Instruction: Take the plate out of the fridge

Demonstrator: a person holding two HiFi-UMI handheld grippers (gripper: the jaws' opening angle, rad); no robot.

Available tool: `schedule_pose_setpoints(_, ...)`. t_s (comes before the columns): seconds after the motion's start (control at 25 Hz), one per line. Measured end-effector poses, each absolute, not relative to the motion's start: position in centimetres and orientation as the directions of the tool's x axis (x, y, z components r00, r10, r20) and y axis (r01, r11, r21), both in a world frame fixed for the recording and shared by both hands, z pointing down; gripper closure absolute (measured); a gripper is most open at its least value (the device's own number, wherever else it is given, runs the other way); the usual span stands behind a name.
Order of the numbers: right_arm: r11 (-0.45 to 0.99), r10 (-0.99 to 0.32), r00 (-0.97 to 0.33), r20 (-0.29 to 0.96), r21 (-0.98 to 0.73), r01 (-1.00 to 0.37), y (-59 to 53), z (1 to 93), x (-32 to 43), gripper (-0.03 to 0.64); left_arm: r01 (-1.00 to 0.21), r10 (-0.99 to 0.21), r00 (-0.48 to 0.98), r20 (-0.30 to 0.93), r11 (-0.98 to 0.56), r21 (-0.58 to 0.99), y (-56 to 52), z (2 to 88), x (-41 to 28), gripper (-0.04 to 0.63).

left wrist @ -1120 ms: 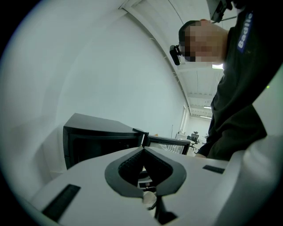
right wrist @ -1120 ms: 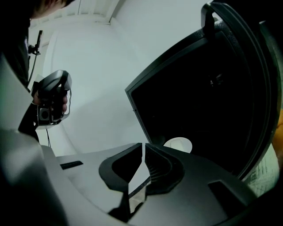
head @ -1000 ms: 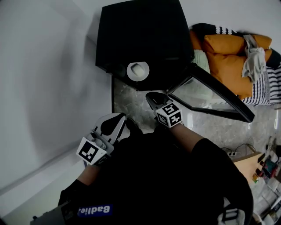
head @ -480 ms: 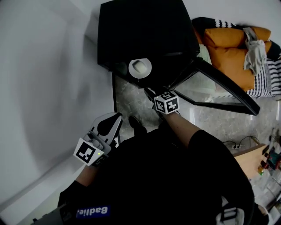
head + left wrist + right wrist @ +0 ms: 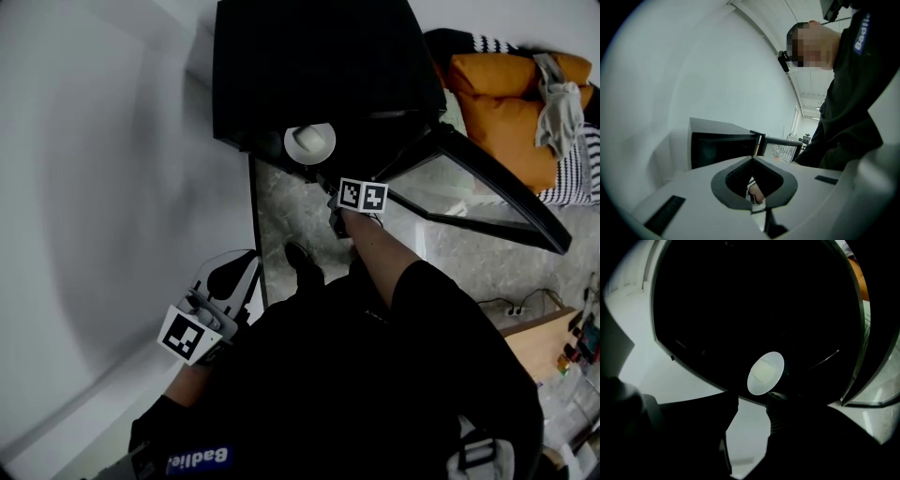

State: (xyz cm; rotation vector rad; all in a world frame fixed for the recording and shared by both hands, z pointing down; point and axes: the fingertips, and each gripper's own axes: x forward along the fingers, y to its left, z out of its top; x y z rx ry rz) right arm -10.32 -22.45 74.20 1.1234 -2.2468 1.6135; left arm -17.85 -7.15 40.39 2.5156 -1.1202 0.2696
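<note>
A white plate (image 5: 309, 142) with something pale on it sits at the front edge inside the black fridge (image 5: 309, 66), whose glass door (image 5: 469, 187) stands swung open to the right. My right gripper (image 5: 336, 199) reaches toward the fridge opening. In the right gripper view the plate (image 5: 765, 373) lies just ahead of the right gripper (image 5: 752, 401), whose jaws have just been opening and stand open with nothing between them. My left gripper (image 5: 246, 262) hangs back near my body, shut and empty. From the left gripper (image 5: 752, 159) I see the fridge (image 5: 719, 140) farther off.
The fridge stands on a marbled floor (image 5: 291, 216) against a white wall (image 5: 112, 187). Orange cushions (image 5: 497, 112) and striped fabric lie behind the open door. A wooden desk corner (image 5: 530, 342) is at lower right. My shoe (image 5: 300, 262) is near the fridge.
My right gripper has moved toward the fridge opening, rolled over, and its jaws have opened. The left gripper has drifted slightly back toward my body.
</note>
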Motion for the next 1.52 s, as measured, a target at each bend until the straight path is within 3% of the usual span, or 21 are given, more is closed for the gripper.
schedule_pose_setpoints(0.68,-0.256,-0.572,-0.667,0.477,-0.877,-0.407,-26.0,80.1,-11.2,0.446,-0.755,-0.652,0.655,0.381,-0.582,0.302,-5.8,42.1,-18.8,0.591)
schedule_pose_setpoints(1.16,-0.329,-0.574,-0.678,0.459,-0.887,-0.323,-26.4,81.8,-12.2,0.449,-0.781,-0.66,0.624,0.417,-0.531,0.329,-4.2,43.1,-19.9,0.591)
schedule_pose_setpoints(1.52,-0.37,-0.598,-0.691,0.406,-0.905,-0.212,-26.3,81.5,-12.2,0.523,-0.782,-0.655,0.623,0.427,-0.522,0.34,-3.8,43.4,-20.7,0.591)
